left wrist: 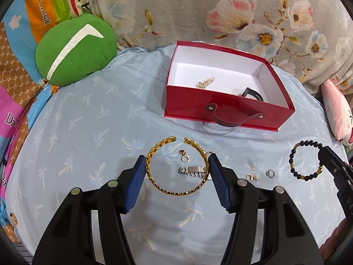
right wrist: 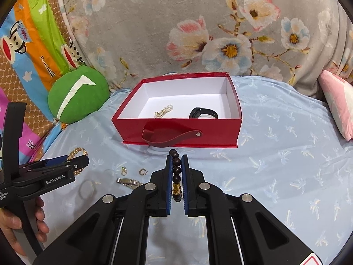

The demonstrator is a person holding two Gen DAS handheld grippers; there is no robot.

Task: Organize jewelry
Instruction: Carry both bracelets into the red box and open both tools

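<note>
A gold chain bangle (left wrist: pixel 176 167) lies on the blue sheet. My left gripper (left wrist: pixel 177 162) is open, a blue pad on each side of the bangle and close to it. A silver link bracelet (left wrist: pixel 192 171) and a small ring (left wrist: pixel 184 158) lie inside the bangle's loop. My right gripper (right wrist: pixel 177 161) is shut on a dark bead bracelet (right wrist: pixel 176 176) with gold charms; the bracelet also shows in the left wrist view (left wrist: pixel 305 159). The red box (left wrist: pixel 220 108) stands behind, holding a pale chain (right wrist: pixel 163 110) and a black band (right wrist: pixel 204 112).
Small rings and an earring (left wrist: pixel 251 176) lie between the two bracelets. A green round cushion (left wrist: pixel 75 50) sits at the back left and a pink pillow (right wrist: pixel 337 101) at the right. A floral blanket (right wrist: pixel 198 22) rises behind the box.
</note>
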